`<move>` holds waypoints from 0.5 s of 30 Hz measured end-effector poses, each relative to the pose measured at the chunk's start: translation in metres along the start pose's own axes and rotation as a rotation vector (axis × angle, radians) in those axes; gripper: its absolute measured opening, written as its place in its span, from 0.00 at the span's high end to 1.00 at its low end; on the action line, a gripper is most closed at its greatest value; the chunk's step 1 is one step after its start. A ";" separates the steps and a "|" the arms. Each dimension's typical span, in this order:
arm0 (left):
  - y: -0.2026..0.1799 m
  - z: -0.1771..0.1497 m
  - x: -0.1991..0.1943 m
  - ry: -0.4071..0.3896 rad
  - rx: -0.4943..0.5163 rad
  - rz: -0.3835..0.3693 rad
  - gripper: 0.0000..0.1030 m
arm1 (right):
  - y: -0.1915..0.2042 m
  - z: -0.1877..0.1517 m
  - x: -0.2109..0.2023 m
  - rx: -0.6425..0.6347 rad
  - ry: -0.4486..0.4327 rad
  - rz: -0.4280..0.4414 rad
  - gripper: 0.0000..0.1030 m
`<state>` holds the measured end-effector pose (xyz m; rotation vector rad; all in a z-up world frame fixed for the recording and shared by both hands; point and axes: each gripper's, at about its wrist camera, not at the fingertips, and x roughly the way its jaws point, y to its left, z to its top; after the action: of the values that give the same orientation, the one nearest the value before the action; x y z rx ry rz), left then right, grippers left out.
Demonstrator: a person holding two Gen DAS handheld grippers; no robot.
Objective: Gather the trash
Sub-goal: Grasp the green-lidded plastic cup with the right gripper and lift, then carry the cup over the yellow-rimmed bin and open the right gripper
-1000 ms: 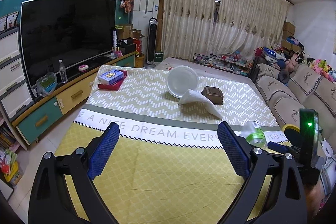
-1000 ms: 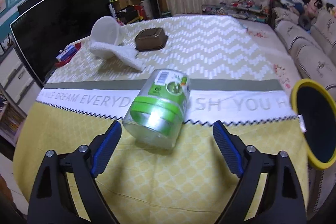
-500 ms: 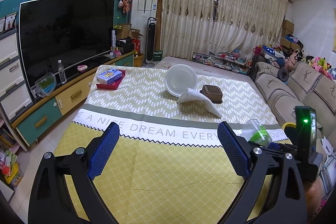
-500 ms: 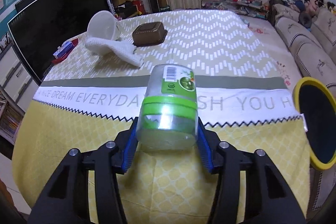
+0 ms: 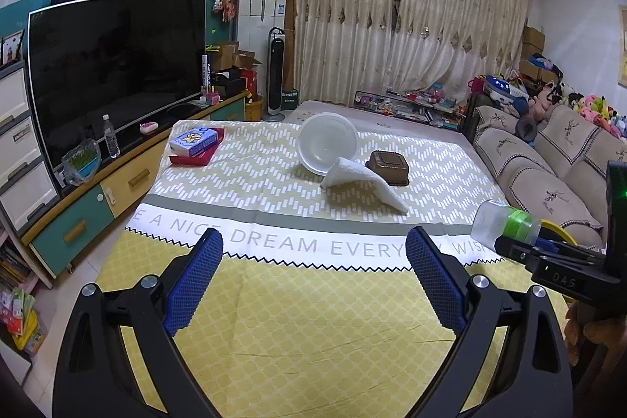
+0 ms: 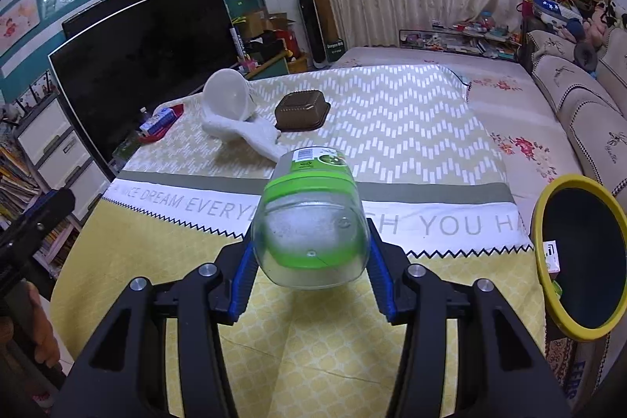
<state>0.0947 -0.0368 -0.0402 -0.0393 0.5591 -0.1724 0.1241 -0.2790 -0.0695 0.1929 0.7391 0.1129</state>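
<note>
Blue fingers [image 6: 382,281] of the right gripper [image 6: 311,279] are pinching a clear plastic jar [image 6: 309,218] with green bands, squeezing its base end, lifted above the yellow bedspread [image 6: 313,359] near its front edge.

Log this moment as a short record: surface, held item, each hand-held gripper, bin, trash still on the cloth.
surface: yellow patterned cloth
held item: clear plastic jar with green label, lifted off the cloth
right hand-held gripper: shut on the jar, pads on both sides
left hand-held gripper: open, nothing between its pads
bin: yellow-rimmed bin at the cloth's right edge
trash still on cloth: white bowl, white towel, brown container
</note>
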 end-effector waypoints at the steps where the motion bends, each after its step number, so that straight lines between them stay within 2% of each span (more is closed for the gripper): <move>1: -0.001 0.000 0.000 0.000 0.002 -0.001 0.10 | -0.001 0.000 -0.001 0.000 0.001 0.003 0.54; 8: -0.005 0.001 0.003 0.006 0.007 -0.003 0.10 | -0.018 0.002 -0.016 0.010 -0.026 -0.028 0.54; 15: -0.021 0.003 0.012 0.020 0.037 -0.007 0.10 | -0.070 0.001 -0.034 0.084 -0.057 -0.113 0.54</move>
<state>0.1030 -0.0594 -0.0425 -0.0033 0.5755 -0.1907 0.1018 -0.3534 -0.0616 0.2328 0.6974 -0.0312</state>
